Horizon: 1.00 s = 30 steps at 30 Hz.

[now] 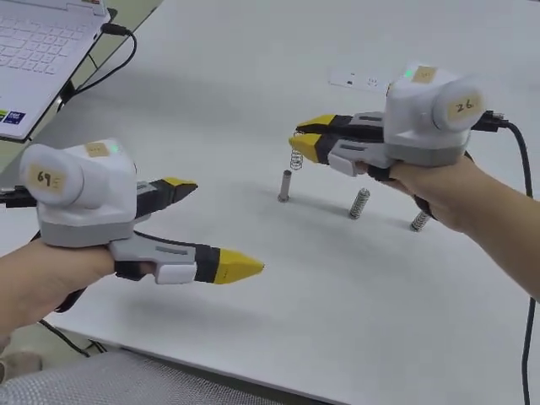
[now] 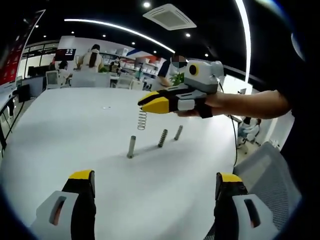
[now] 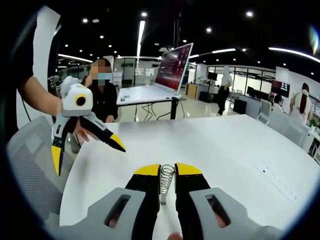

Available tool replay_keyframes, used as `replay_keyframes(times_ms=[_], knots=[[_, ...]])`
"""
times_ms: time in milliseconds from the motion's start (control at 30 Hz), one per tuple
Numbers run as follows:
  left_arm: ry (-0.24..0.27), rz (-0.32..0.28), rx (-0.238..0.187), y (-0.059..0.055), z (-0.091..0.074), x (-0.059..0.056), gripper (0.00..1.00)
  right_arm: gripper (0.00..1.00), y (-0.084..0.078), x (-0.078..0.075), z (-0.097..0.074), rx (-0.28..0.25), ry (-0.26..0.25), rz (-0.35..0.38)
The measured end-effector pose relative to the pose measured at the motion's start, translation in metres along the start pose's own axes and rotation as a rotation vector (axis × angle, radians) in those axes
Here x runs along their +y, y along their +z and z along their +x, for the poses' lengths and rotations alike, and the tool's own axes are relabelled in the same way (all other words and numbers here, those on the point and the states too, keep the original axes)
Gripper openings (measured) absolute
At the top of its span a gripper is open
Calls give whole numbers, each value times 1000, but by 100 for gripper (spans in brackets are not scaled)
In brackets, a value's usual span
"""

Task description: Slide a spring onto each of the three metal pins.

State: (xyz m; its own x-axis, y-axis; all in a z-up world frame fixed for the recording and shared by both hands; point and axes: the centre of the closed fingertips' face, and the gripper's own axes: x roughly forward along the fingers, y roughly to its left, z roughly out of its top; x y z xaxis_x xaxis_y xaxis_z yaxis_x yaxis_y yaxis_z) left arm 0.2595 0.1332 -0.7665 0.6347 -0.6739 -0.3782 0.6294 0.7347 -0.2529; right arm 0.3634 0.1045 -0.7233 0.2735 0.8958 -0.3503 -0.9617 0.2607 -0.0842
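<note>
Your right tongs (image 3: 167,172) are pinching the upper coils of a spring (image 1: 296,159) between their yellow tips. The spring is hanging down below them. Directly under those tips the bare pin (image 1: 285,186) is standing upright on the white table (image 1: 253,67). The spring's lower end is hovering just above the pin's top, apart from it and seemingly a touch to one side. Further back, beneath the body of the right tongs and your hand, two more pins (image 1: 359,203) are each already wearing a spring. So you are probably working on the last of the three. Your left tongs (image 2: 156,177) are spread wide and gripping nothing, pointing toward the pins from well away. The next move is likely asking you to centre the bottom coil over the pin's tip and lower the spring straight down. Only then should you be easing the tips apart, since a tilted spring could catch on the rim.
</note>
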Motion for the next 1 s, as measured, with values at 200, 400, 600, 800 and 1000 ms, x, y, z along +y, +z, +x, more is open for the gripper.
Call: replay_keyframes(times_ms=[200,400,600,800,1000], knots=[[1,-1,-6,5,1,1,98,8,-3,-4,4,2,-11,12],[0,0,-8,6,3,2,98,8,-5,-3,10,1,-11,17],[4,1,-10,6,2,4,98,8,-10,-2,13,14,-6,12],[5,-2,-7,5,1,5,98,8,-14,-2,16,18,-5,10],[4,-9,-5,4,1,6,98,8,-20,1,19,27,2,14]])
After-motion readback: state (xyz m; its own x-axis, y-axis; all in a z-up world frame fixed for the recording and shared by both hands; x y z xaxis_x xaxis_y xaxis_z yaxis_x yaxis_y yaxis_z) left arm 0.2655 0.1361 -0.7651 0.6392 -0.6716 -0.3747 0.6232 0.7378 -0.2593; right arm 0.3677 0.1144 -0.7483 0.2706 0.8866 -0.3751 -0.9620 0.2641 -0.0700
